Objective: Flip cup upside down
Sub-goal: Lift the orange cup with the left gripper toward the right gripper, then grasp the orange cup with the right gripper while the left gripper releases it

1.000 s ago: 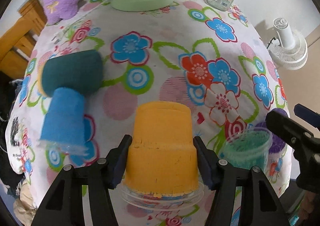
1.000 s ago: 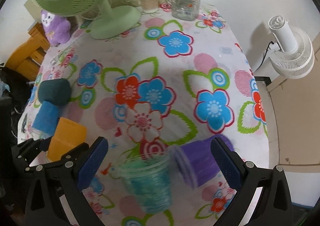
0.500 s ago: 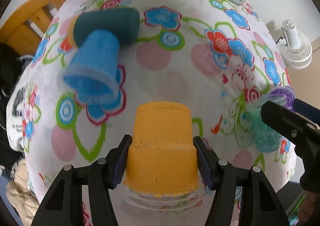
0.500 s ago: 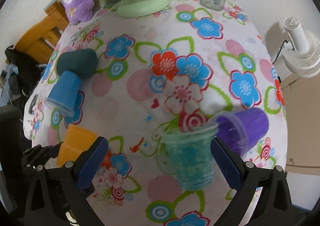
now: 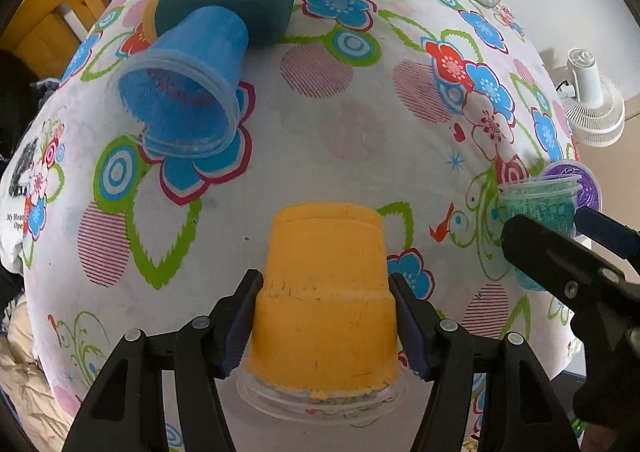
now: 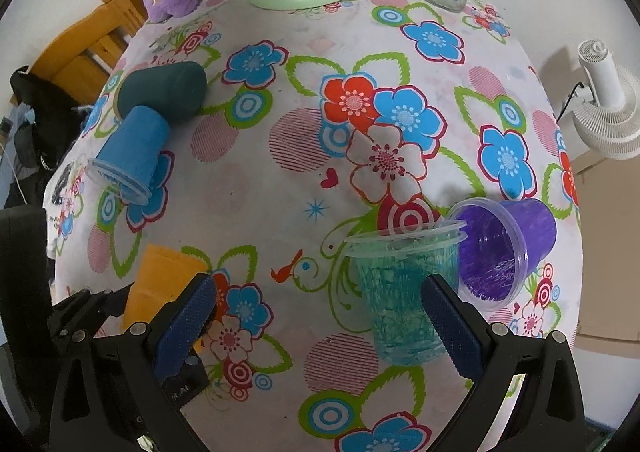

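Orange cup (image 5: pixel 326 292) sits clamped between the fingers of our left tongs (image 5: pixel 325 322), base pointing away from the camera and clear rim nearest it, above the near edge of the floral worktop (image 5: pixel 360 112). Our right tongs (image 6: pixel 320 326) stand wide apart and grip nothing, the right finger just in front of an upright teal cup (image 6: pixel 404 292), which has a purple cup (image 6: pixel 508 248) lying on its side against it. Farther left, a blue cup (image 5: pixel 188 84) lies on its side touching a dark green cup (image 5: pixel 236 8).
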{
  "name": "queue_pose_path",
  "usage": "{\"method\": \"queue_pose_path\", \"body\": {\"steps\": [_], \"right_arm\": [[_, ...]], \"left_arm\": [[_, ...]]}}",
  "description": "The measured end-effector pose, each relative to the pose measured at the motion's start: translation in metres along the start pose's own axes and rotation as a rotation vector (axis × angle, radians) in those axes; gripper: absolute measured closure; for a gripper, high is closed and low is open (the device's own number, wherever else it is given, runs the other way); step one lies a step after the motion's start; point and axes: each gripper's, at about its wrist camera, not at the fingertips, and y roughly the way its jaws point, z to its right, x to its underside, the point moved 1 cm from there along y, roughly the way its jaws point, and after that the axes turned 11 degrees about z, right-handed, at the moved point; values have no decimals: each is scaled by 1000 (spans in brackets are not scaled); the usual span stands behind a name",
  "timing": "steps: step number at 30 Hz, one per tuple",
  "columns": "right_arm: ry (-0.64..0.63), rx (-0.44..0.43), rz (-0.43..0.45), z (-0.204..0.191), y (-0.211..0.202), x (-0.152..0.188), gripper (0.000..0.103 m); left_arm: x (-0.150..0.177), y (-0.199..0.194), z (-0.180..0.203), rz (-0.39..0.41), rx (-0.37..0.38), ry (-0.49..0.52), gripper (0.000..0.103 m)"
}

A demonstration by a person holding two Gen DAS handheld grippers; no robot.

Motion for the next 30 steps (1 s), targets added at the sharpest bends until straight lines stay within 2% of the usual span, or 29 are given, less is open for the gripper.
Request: {"method": "queue_pose_path", "body": {"steps": [2, 6, 9, 17, 21, 24, 26, 30], "right_arm": [[1, -2, 0, -1, -1, 0, 0], [-1, 7, 14, -5, -8, -4, 0], [4, 8, 33, -10, -17, -8, 0], [37, -4, 63, -33, -35, -18, 0], [50, -16, 44, -52, -28, -18, 0], [55, -28, 25, -64, -20, -18, 2], [57, -32, 8, -72, -12, -17, 6], [73, -32, -43, -83, 6, -14, 8]], "left_arm": [[1, 0, -1, -5, 2, -14, 15], [2, -10, -4, 12, -19, 17, 10], [-1, -19, -3, 10, -23, 60, 9], [-15, -60, -16, 67, 0, 123, 8], [-20, -70, -32, 75, -18, 150, 8], [-26, -70, -52, 56, -48, 122, 8], [-29, -68, -65, 47, -65, 113, 8], [-35, -55, -88, 23, -97, 114, 8]]}}
